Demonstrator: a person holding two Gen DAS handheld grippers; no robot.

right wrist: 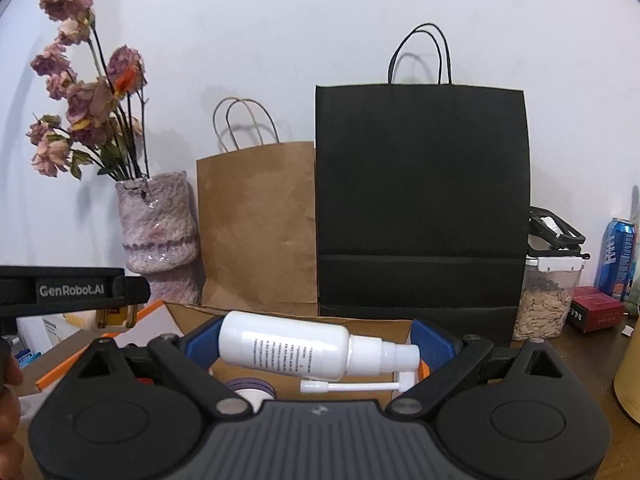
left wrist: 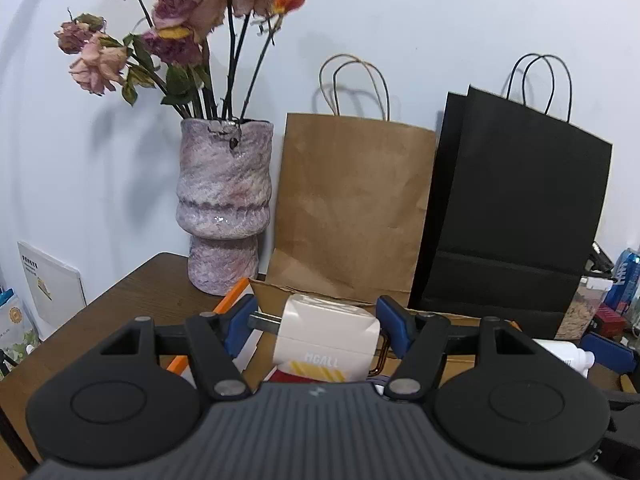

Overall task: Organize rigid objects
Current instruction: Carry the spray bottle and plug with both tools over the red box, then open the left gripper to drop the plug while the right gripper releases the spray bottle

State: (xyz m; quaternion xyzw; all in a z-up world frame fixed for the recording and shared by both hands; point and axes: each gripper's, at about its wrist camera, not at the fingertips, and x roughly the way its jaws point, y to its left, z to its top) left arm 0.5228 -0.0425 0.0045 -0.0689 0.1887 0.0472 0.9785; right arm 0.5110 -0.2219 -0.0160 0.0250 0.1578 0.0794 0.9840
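Observation:
My left gripper (left wrist: 318, 326) is shut on a white plug charger (left wrist: 326, 342) with yellow stripes, its metal prongs pointing left against the left pad. It hangs above an open cardboard box (left wrist: 276, 294). My right gripper (right wrist: 316, 344) is shut on a white spray bottle (right wrist: 284, 346) that lies sideways, nozzle to the right, with a thin white tube below it. The bottle is held over the cardboard box (right wrist: 188, 314), where a purple-rimmed round thing (right wrist: 250, 388) lies. The right gripper's blue pad and bottle tip (left wrist: 576, 358) show at the right of the left wrist view.
Against the wall stand a pink-grey vase (left wrist: 224, 204) of dried roses, a brown paper bag (left wrist: 352, 208) and a black paper bag (right wrist: 420, 200). A clear jar of nuts (right wrist: 546, 300), a red box (right wrist: 596, 308) and a blue can (right wrist: 618, 256) stand at the right. A hand (right wrist: 10, 412) shows at left.

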